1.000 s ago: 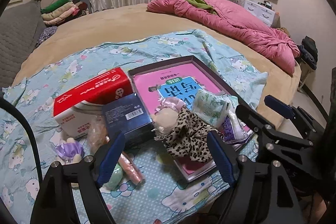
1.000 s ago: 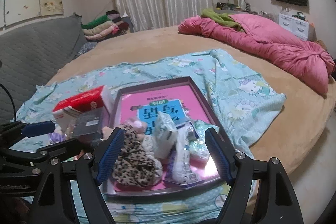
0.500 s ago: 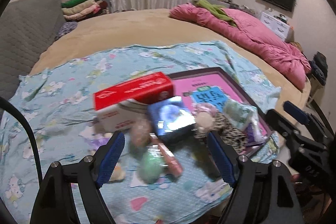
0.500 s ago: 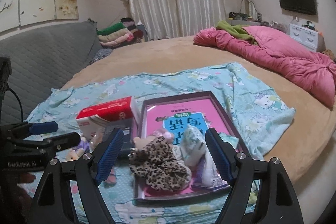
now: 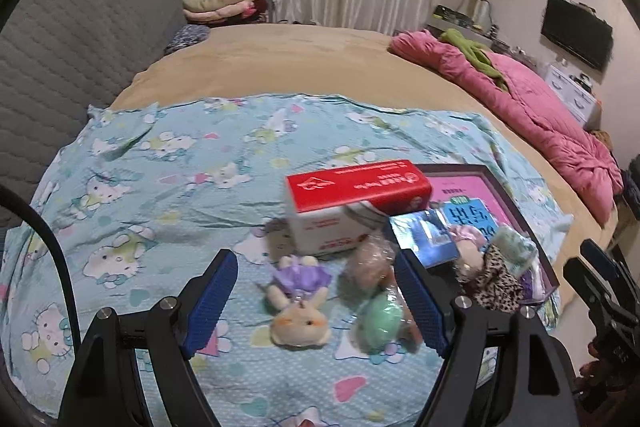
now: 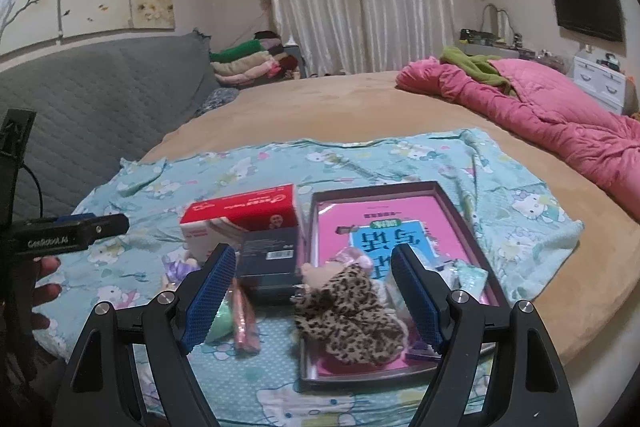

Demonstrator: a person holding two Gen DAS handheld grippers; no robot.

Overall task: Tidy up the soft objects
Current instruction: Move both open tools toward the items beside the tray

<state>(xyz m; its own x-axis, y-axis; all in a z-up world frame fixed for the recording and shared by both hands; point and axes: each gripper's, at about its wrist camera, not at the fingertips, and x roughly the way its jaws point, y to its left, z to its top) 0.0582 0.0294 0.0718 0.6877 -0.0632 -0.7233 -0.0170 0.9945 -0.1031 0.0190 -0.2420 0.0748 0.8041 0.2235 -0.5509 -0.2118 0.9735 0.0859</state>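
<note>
Left gripper (image 5: 316, 291) and right gripper (image 6: 314, 293) both gape wide, empty — bunny plush (image 5: 298, 301) lies flat, untouched

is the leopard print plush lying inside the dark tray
Yes, the leopard print plush lies within the rim of the dark tray, on top of the pink book.
</note>
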